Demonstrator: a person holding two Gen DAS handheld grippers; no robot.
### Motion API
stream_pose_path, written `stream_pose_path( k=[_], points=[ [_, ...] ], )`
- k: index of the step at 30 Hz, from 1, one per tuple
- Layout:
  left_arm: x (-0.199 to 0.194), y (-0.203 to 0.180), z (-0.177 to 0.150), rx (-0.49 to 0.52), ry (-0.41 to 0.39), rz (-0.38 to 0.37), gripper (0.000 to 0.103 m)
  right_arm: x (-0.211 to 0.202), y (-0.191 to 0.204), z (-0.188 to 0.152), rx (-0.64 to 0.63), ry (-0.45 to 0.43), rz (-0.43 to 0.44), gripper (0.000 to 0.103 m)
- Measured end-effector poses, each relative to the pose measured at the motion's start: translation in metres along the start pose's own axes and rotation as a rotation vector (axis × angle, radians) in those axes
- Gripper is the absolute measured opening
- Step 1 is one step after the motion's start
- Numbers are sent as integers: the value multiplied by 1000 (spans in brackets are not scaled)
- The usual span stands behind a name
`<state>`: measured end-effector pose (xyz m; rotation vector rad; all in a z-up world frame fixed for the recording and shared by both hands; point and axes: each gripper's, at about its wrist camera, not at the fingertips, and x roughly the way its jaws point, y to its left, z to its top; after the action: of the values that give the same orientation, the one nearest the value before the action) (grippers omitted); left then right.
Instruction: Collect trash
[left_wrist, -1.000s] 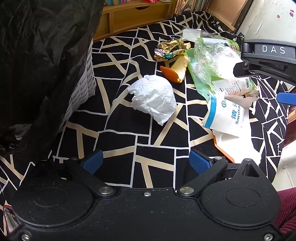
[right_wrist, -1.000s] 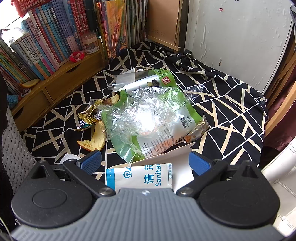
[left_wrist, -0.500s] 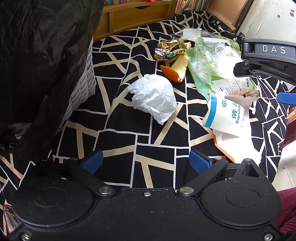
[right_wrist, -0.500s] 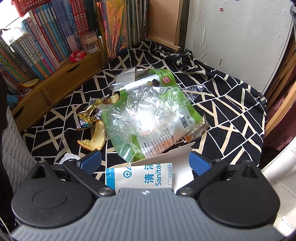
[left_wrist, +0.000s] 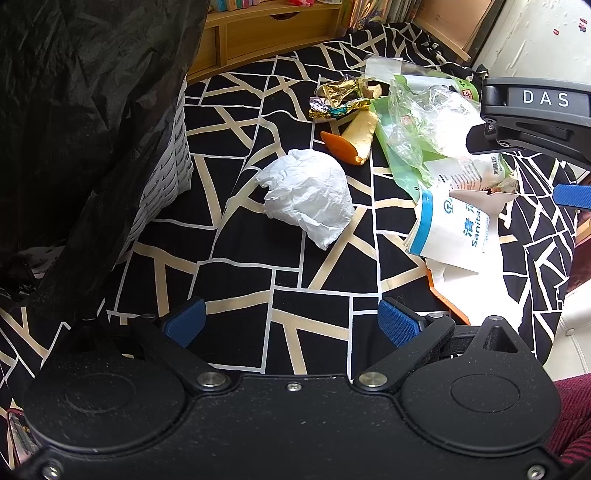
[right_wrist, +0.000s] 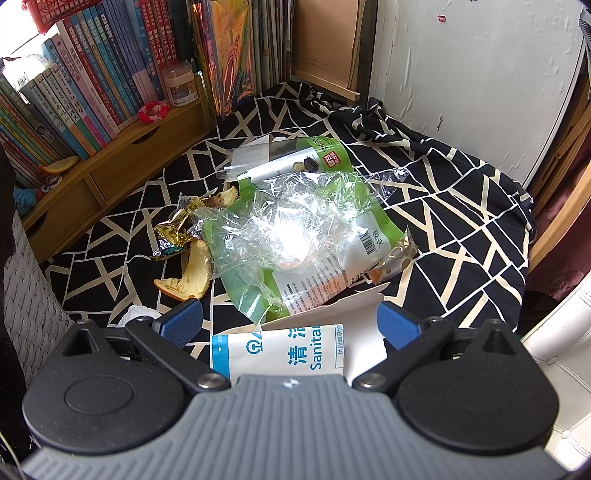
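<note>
Left gripper (left_wrist: 291, 323) at 6 o'clock, jaws spread wide, nothing between the blue pads (left_wrist: 397, 325), hovering over the black-and-cream patterned cloth (left_wrist: 240, 266). Black bin bag (left_wrist: 85, 122) fills the 9–11 o'clock side, draped over a white woven basket (left_wrist: 162, 177). Crumpled white tissue (left_wrist: 308, 195) sits mid-frame, approx 12 o'clock from the left gripper, alone on the cloth. Beyond it, orange peel (left_wrist: 351, 138), then gold foil wrapper (left_wrist: 338, 101) towards 12–1 o'clock. At 2–3 o'clock: white sanitary-wipe pack (left_wrist: 448, 230) w/ blue edge, lying on white card.

Right gripper (right_wrist: 290, 325) also wide open, empty, directly above the wipe pack (right_wrist: 277, 354) and the card (right_wrist: 354, 306). Just past it at 12 o'clock, crinkled clear film (right_wrist: 295, 221) on top of a green snack bag (right_wrist: 258, 295); a second green-topped bag (right_wrist: 295, 155) further back. Peel (right_wrist: 188, 277) and foil wrapper (right_wrist: 177, 229) at 10 o'clock. Far side: wooden shelf (right_wrist: 122, 158) w/ a row of books (right_wrist: 85, 88) at 10–11 o'clock, white wall (right_wrist: 461, 74) at 1 o'clock.
</note>
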<state>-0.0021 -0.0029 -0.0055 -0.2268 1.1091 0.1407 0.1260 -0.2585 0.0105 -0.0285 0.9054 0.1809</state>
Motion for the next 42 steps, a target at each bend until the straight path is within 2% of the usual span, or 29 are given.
stream_pose_path(
  k=[3,4,8,18,24,27,32,38,42],
  points=[
    [-5,2,1,-1,-7,-3,99,0,0,0,0,0,0,103],
    [-8,3,3,-8,-20,-26,99,0,0,1,0,-1,-1,103],
    [-15,0,4,23,-39,-21,99,2,-3,2,17,-9,-9,103],
    [-39,-7,6,92,-133,-26,99,4,-7,7,35,-49,62,103],
    [-63,-14,9,137,-162,-44,98,2,-16,14,77,-53,78,103],
    [-79,-16,11,168,-171,-19,97,3,-19,22,84,-69,75,103],
    [-109,-10,17,186,-198,23,96,9,-16,52,-14,-124,45,103],
    [-145,14,30,162,-242,74,96,31,-25,63,4,-32,49,103],
    [-176,35,35,128,-287,46,92,45,-25,57,-26,5,7,103]
  ],
)
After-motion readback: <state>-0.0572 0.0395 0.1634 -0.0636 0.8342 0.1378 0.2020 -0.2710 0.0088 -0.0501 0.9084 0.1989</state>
